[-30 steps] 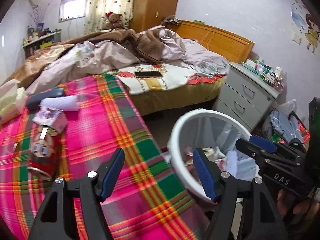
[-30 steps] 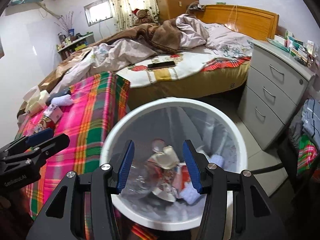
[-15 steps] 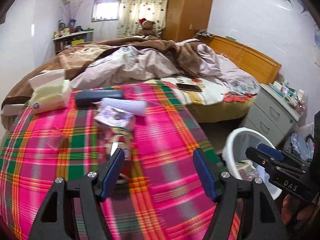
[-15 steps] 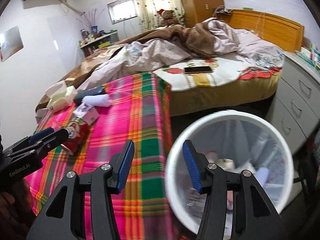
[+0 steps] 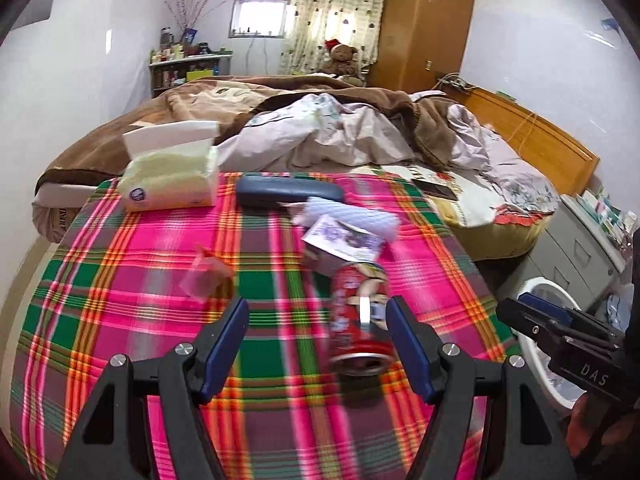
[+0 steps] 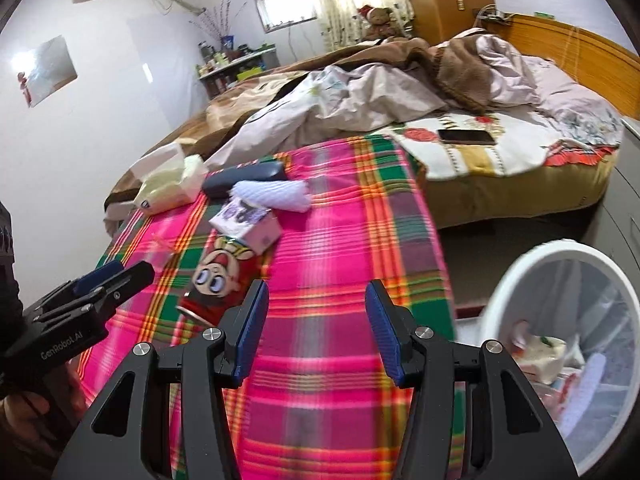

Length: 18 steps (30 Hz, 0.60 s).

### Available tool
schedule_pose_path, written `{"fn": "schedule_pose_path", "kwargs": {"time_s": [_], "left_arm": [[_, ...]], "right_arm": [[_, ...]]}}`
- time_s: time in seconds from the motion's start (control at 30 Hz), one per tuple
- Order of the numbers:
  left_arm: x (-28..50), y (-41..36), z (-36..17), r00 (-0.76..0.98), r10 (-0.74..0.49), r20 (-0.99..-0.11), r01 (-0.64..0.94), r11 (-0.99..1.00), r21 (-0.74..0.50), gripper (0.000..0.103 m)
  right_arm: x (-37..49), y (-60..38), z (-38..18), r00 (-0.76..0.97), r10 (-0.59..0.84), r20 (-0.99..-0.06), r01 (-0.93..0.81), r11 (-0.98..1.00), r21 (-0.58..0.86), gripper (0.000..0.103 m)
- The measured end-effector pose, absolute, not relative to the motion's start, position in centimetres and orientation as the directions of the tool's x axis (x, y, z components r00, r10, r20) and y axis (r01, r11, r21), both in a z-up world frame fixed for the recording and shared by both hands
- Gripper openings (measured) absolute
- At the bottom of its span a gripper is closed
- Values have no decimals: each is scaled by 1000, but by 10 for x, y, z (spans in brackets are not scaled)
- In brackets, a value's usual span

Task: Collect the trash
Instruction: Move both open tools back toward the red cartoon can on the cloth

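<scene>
A red cartoon-print can (image 5: 358, 320) lies on its side on the plaid-covered table (image 5: 120, 320), open end toward me. My left gripper (image 5: 316, 344) is open just short of it, with the can near the right finger and untouched. Behind the can lie a small purple-and-white carton (image 5: 340, 248), a white foam net sleeve (image 5: 352, 216) and a crumpled pink wrapper (image 5: 204, 276). My right gripper (image 6: 316, 332) is open over bare cloth, with the can (image 6: 220, 284) ahead to its left. The white bin (image 6: 560, 248), lined and holding trash, stands on the floor off the table's right edge.
A dark glasses case (image 5: 288, 194) and a tissue pack (image 5: 172, 176) sit at the table's far side. Beyond is an unmade bed (image 6: 400, 92) with a phone (image 6: 466, 136) on it. A grey drawer unit (image 5: 580, 248) stands right of the bin.
Both grippers have swung left, away from the bin and over the plaid table. The can now lies right in front of the left gripper. Neither jaw has changed its opening.
</scene>
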State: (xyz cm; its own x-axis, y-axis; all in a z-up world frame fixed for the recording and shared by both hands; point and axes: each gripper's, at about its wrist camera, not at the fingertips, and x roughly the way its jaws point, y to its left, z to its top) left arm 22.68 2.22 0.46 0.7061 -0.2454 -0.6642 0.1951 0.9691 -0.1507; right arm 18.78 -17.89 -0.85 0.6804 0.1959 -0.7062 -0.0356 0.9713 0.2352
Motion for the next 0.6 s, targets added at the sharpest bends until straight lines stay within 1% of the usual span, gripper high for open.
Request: {"fn": "schedule_pose_path", "kwargs": {"time_s": [0.13,0.23,0.33,0.4,0.6], "left_arm": [[239,46,-1,698,-227,-679,158,974,-162,73],[248,60,-6,696,-190,-693,132,982,-137,73],[257,73,-10,691,-178,-700,119,984,-132,73],[262,80,-13,688,-171,-705,120,985,-121,74],[278,96,-24,663,-187,-725,125,982,-140,74]], "right_arm": [[200,-160,-12,668,208,-715,-56,971,231,52],[210,-149,-17,646,243,-723,-68,963,262,53],[220,-142,-23,626,296,-721,-74,943,323,58],[225,-137,-27,618,303,-725,-63,939,339,61],[235,-121,-35,602,290,-744,-41,942,334,61]]}}
